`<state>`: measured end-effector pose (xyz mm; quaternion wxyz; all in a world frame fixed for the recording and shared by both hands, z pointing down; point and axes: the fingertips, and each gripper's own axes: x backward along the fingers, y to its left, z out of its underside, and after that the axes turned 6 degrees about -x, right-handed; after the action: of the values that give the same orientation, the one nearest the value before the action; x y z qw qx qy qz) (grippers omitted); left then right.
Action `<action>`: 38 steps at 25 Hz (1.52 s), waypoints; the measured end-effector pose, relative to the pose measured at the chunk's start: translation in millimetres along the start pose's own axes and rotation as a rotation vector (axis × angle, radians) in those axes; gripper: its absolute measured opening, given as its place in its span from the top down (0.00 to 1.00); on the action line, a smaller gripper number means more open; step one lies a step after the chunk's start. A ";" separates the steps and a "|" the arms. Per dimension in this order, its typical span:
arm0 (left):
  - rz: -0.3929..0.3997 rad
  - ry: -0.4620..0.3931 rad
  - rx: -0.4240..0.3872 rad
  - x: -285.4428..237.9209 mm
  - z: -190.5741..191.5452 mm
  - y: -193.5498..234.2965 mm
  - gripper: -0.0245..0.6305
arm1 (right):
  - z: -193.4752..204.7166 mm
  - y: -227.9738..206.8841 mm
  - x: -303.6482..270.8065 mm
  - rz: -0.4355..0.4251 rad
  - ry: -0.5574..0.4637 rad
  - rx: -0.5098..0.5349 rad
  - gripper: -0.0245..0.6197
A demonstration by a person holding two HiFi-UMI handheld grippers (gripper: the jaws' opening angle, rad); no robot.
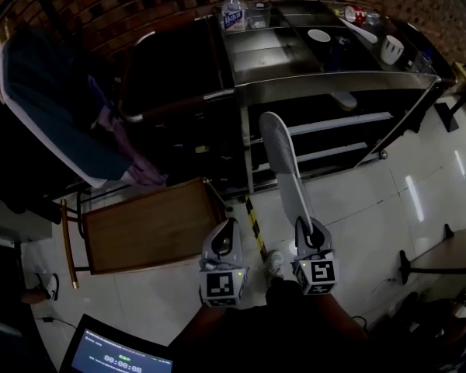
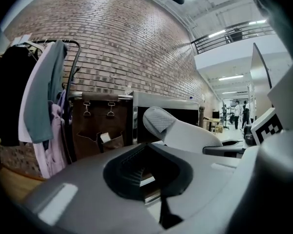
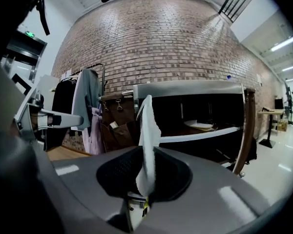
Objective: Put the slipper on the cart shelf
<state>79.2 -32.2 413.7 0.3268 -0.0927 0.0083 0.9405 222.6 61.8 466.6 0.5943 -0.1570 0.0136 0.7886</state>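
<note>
A long white slipper (image 1: 283,165) stands nearly upright in my right gripper (image 1: 304,225), which is shut on its lower end. In the right gripper view the slipper (image 3: 147,140) rises edge-on from between the jaws, in front of the cart. The metal cart (image 1: 295,49) stands ahead, and its open shelves (image 1: 349,121) lie below the top. Another white, flat thing (image 1: 344,98) lies on an upper shelf (image 3: 205,133). My left gripper (image 1: 227,228) hangs beside the right one, shut and empty. The left gripper view catches the slipper's tip (image 2: 158,120).
A water bottle (image 1: 233,10), a cup (image 1: 392,49) and dishes sit on the cart top. A wooden table (image 1: 151,224) is at the left front. Clothes hang on a rack (image 1: 54,115) at far left. A laptop (image 1: 116,356) sits at the bottom left.
</note>
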 end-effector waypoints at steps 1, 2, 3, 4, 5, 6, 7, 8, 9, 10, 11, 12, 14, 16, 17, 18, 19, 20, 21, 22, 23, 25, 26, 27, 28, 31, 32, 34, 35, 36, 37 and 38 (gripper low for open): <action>-0.002 0.005 -0.001 -10.5 -0.5 -5.4 0.94 | -1.1 -9.1 -6.8 -0.006 0.004 -0.001 0.89; -0.006 0.012 -0.002 -20.5 0.1 -10.2 0.94 | -2.6 -17.7 -14.2 -0.013 0.007 -0.002 0.89; -0.012 0.016 -0.004 -29.8 -0.4 -14.2 0.94 | -4.0 -25.7 -21.8 -0.022 0.011 0.000 0.89; -0.020 0.012 -0.005 -38.8 -3.0 -17.4 0.94 | -5.4 -33.0 -29.3 -0.030 0.017 0.003 0.89; -0.029 0.005 -0.004 -47.3 -6.4 -20.0 0.94 | -7.6 -39.5 -36.5 -0.036 0.023 0.005 0.89; -0.037 0.001 -0.002 -55.2 -9.3 -22.3 0.94 | -10.7 -45.5 -43.6 -0.041 0.030 0.006 0.89; -0.045 0.002 -0.003 -62.3 -11.5 -24.1 0.94 | -13.7 -51.0 -50.5 -0.046 0.035 0.005 0.89; -0.052 0.007 -0.007 -68.7 -12.4 -25.0 0.94 | -16.2 -55.7 -57.3 -0.055 0.038 0.001 0.89; -0.061 0.013 -0.012 -74.7 -11.9 -24.7 0.94 | -18.2 -59.6 -63.7 -0.064 0.042 -0.006 0.89; -0.070 0.016 -0.017 -80.2 -11.4 -23.6 0.94 | -19.6 -63.2 -69.4 -0.071 0.048 -0.014 0.89; -0.077 0.015 -0.021 -85.3 -13.4 -22.3 0.94 | -20.4 -66.5 -74.1 -0.075 0.056 -0.020 0.89; -0.082 0.013 -0.025 -90.0 -17.2 -21.2 0.94 | -20.7 -69.7 -78.1 -0.078 0.063 -0.025 0.89; -0.091 0.012 -0.033 -99.1 -22.0 -19.3 0.94 | -21.7 -76.0 -86.6 -0.083 0.070 -0.029 0.89; -0.102 0.014 -0.037 -107.3 -22.0 -17.1 0.94 | -22.8 -83.2 -96.0 -0.083 0.078 -0.039 0.89; -0.106 0.011 -0.039 -110.9 -24.0 -16.2 0.94 | -24.1 -86.7 -101.2 -0.083 0.081 -0.052 0.89; -0.110 0.006 -0.039 -114.4 -26.8 -15.2 0.94 | -26.2 -90.2 -106.6 -0.083 0.083 -0.066 0.89; -0.116 0.001 -0.038 -117.6 -29.1 -14.1 0.94 | -29.0 -94.0 -111.9 -0.083 0.083 -0.078 0.89; -0.122 -0.002 -0.036 -120.2 -30.5 -13.0 0.94 | -31.9 -97.9 -116.9 -0.083 0.082 -0.085 0.89; -0.128 -0.003 -0.034 -122.1 -31.0 -11.9 0.94 | -34.6 -101.8 -121.4 -0.083 0.081 -0.089 0.89; -0.133 -0.003 -0.034 -123.6 -31.4 -10.8 0.94 | -36.9 -105.5 -125.6 -0.085 0.080 -0.090 0.89; -0.138 -0.002 -0.034 -124.9 -31.3 -9.7 0.94 | -39.0 -108.8 -129.9 -0.085 0.080 -0.091 0.89; -0.150 0.007 -0.040 -126.8 -27.1 -6.4 0.94 | -41.6 -111.5 -139.2 -0.088 0.080 -0.095 0.89; -0.157 0.015 -0.046 -127.2 -22.9 -4.5 0.94 | -41.5 -110.4 -143.7 -0.093 0.082 -0.105 0.89; -0.163 0.020 -0.054 -127.7 -20.0 -3.1 0.94 | -40.7 -108.1 -147.5 -0.099 0.085 -0.120 0.89; -0.165 0.020 -0.064 -128.6 -19.7 -2.7 0.94 | -39.6 -105.3 -151.0 -0.106 0.089 -0.138 0.89; -0.164 0.001 -0.089 -133.6 -28.0 -2.3 0.94 | -39.4 -97.9 -164.3 -0.121 0.099 -0.191 0.89; -0.166 -0.001 -0.089 -134.6 -28.3 -1.7 0.94 | -40.4 -96.5 -169.7 -0.123 0.102 -0.211 0.89; -0.169 0.001 -0.083 -136.0 -26.9 -0.4 0.94 | -42.8 -95.7 -181.2 -0.119 0.104 -0.258 0.89; -0.169 0.000 -0.078 -137.1 -26.5 0.6 0.94 | -44.5 -95.6 -187.9 -0.116 0.104 -0.283 0.89; -0.170 -0.001 -0.071 -138.6 -25.8 2.2 0.94 | -46.8 -95.3 -195.5 -0.114 0.103 -0.308 0.89; -0.174 -0.001 -0.062 -140.5 -24.0 4.2 0.94 | -49.5 -94.9 -203.7 -0.113 0.101 -0.331 0.90; -0.180 0.004 -0.053 -142.1 -22.0 5.8 0.94 | -52.4 -94.5 -211.9 -0.115 0.101 -0.353 0.90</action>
<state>188.7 -125.6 417.4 0.4073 -0.1035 -0.0241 0.9071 375.4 -119.1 488.3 0.6001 -0.2986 -0.1040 0.7348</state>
